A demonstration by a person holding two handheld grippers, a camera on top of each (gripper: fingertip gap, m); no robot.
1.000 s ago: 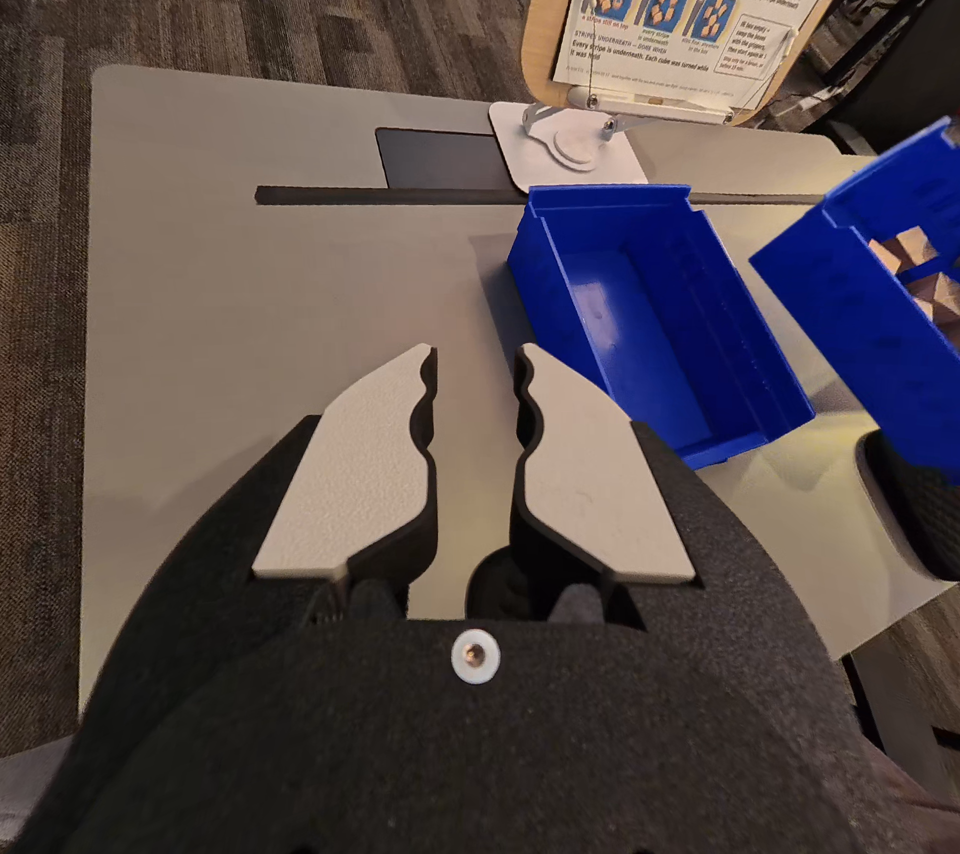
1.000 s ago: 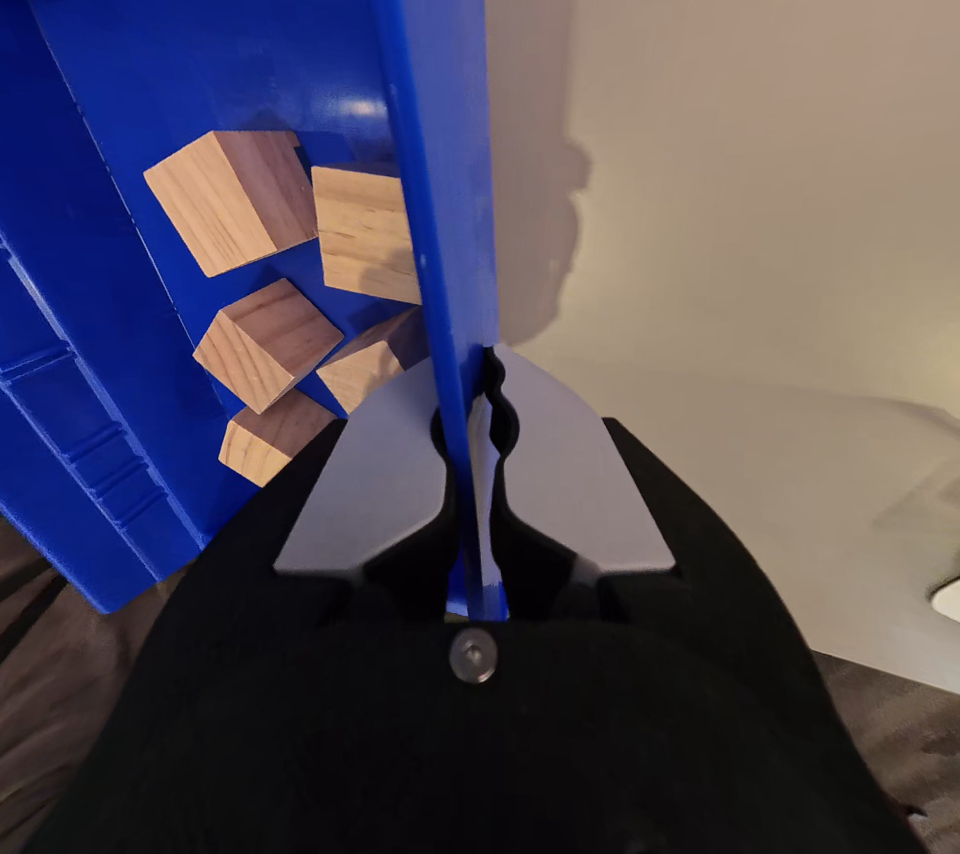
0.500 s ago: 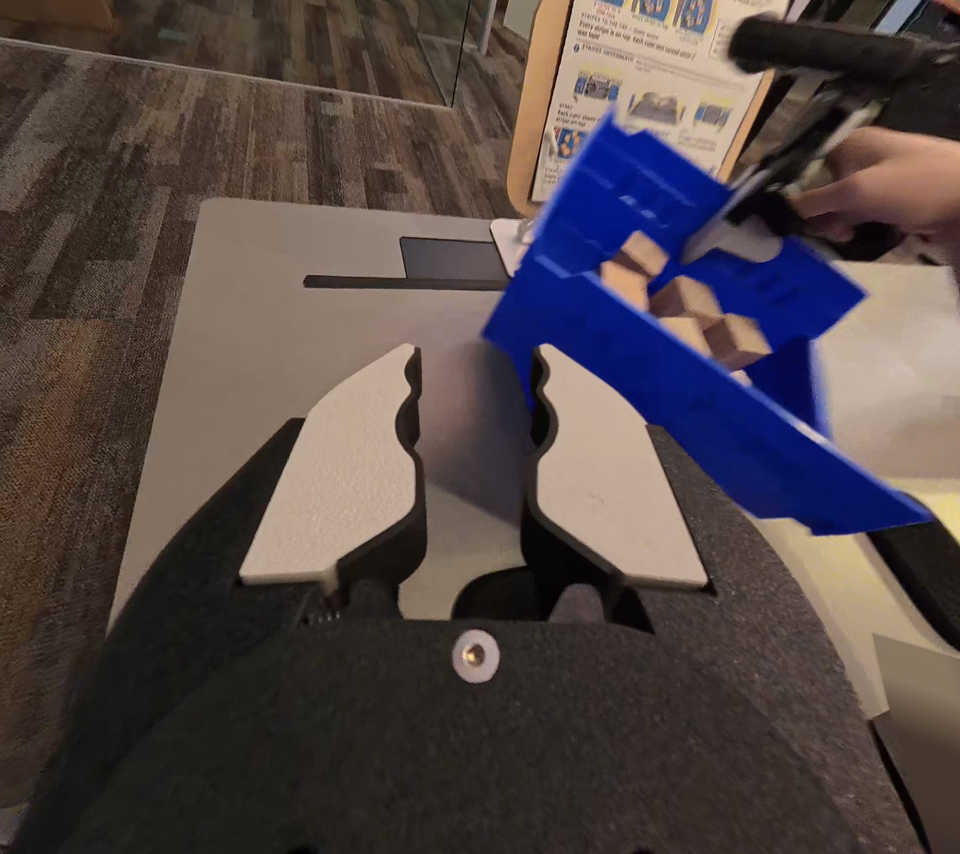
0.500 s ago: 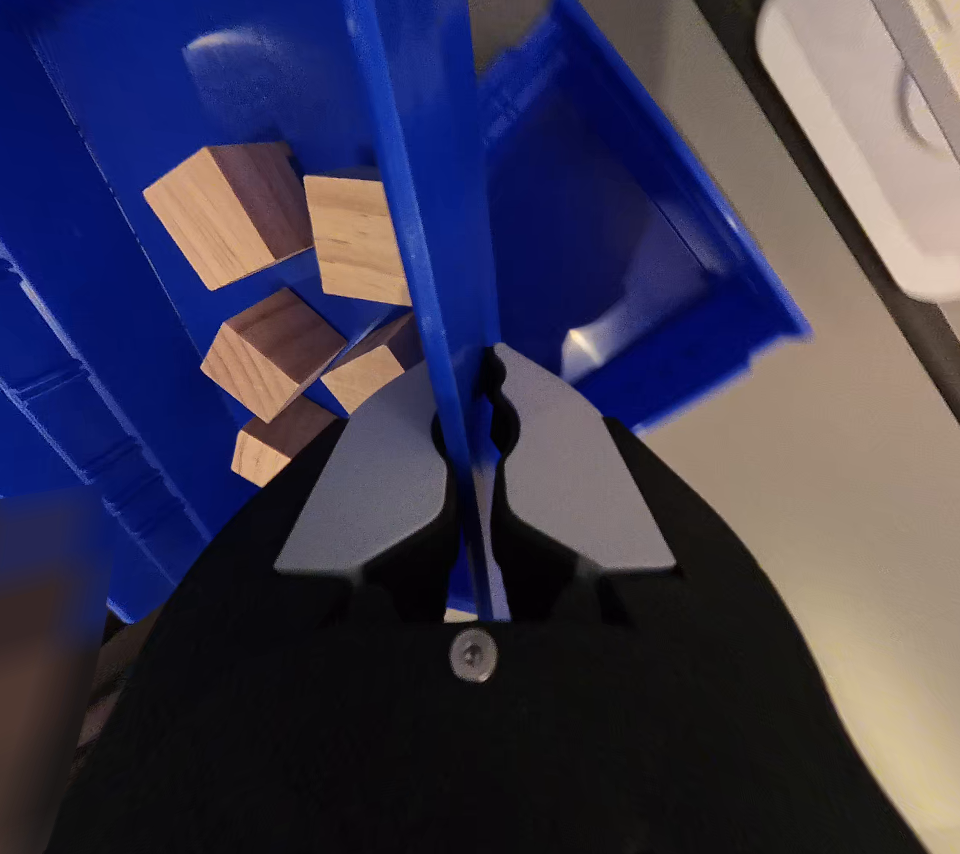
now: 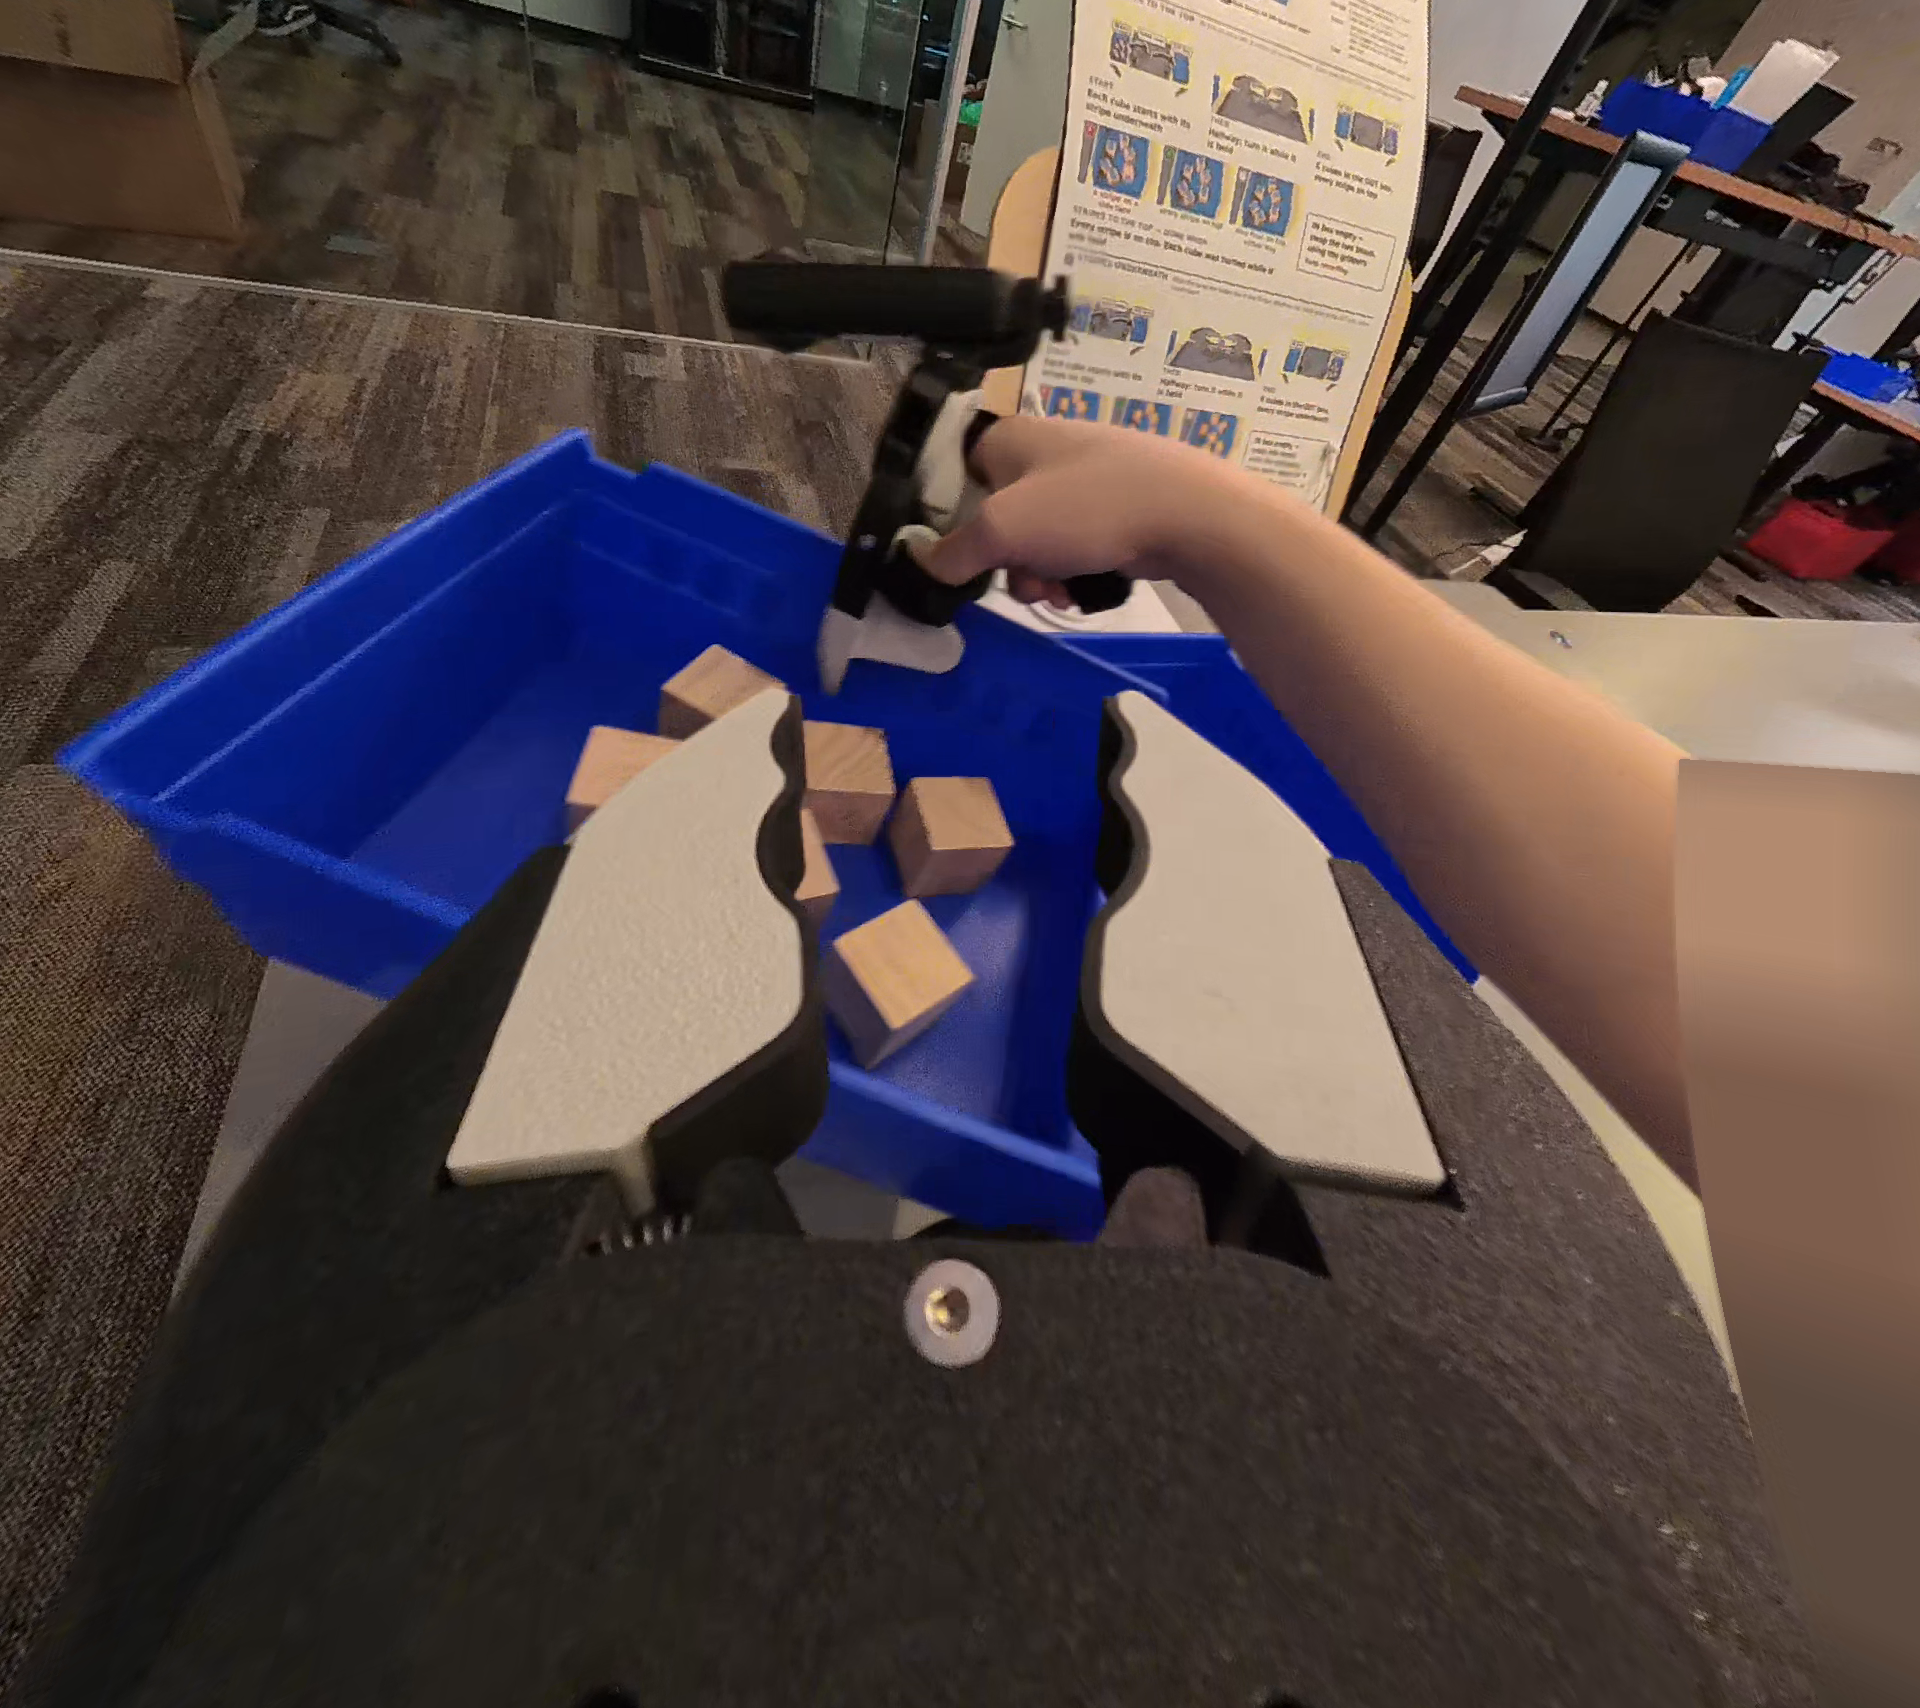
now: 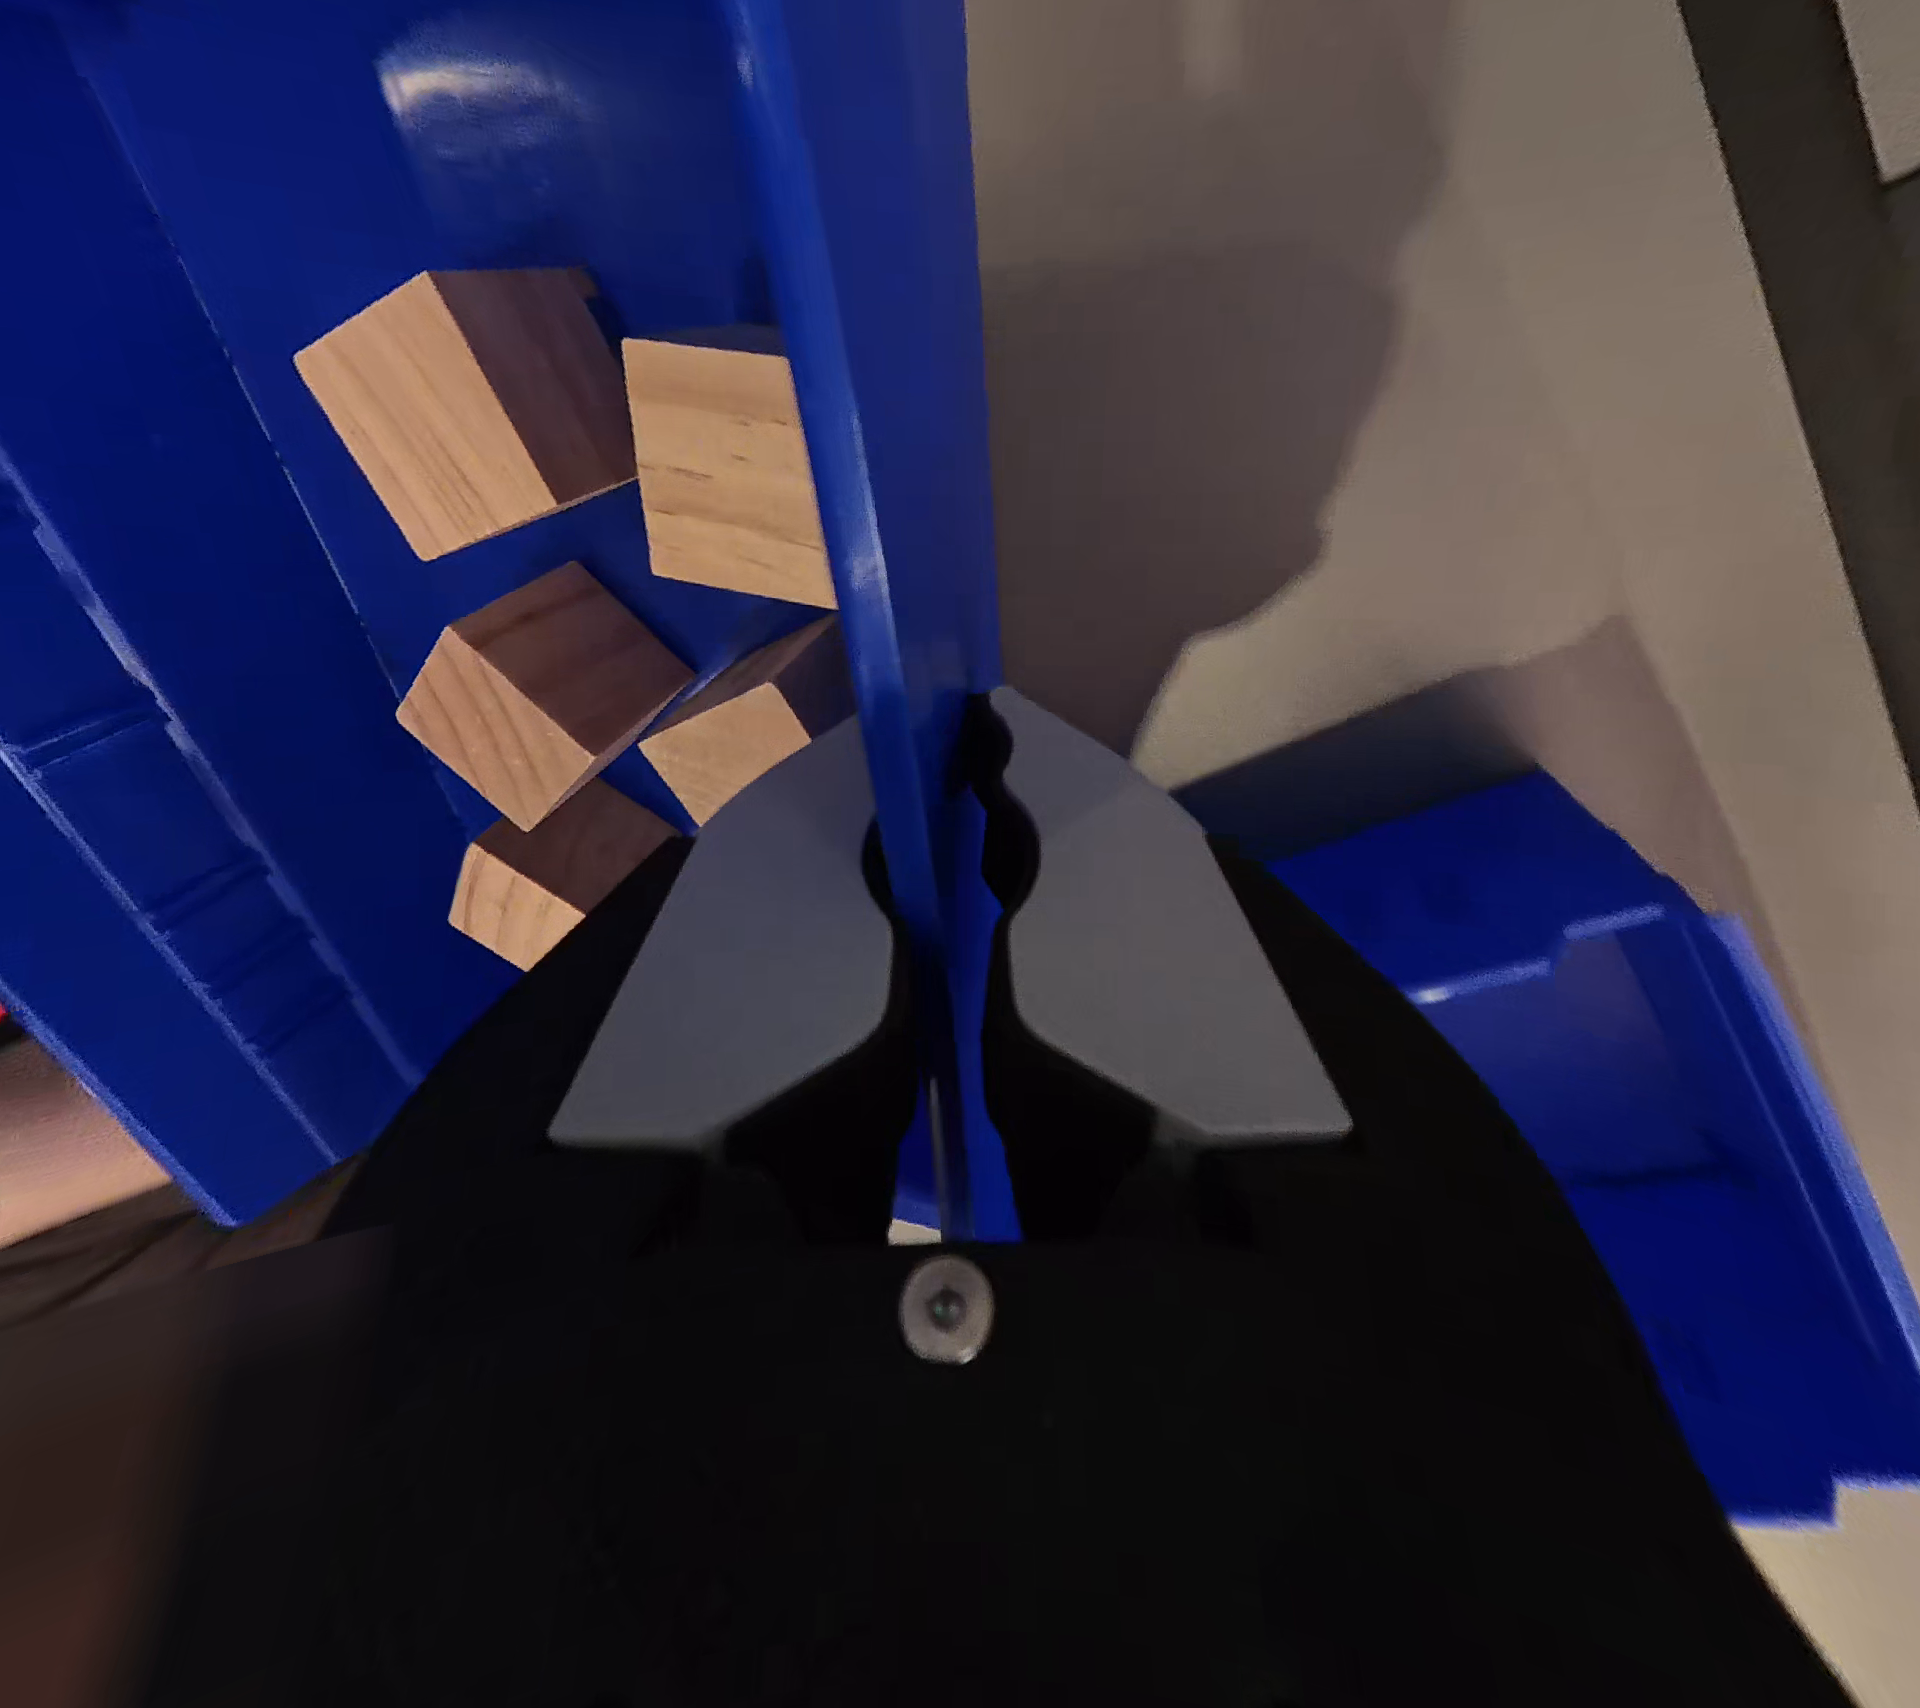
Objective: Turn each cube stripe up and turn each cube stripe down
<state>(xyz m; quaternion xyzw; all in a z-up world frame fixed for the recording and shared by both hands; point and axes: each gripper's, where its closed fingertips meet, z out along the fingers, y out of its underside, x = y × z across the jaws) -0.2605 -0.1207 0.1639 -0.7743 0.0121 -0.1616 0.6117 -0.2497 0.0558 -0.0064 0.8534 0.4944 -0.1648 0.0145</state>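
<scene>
The right gripper (image 6: 940, 785) pinches the bin (image 5: 343, 723) wall, carrying it over the surface (image 6: 1455, 308). Cubes (image 5: 951, 832) lie inside. The left gripper (image 5: 951, 837) hovers wide open, empty. Next, probably: set the bin down, then pick a cube.

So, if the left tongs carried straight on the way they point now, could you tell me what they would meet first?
Most likely the wooden cube lying nearest in the blue bin, right between the open left tongs. Depth is unclear, so the bin's near wall could come first.
</scene>
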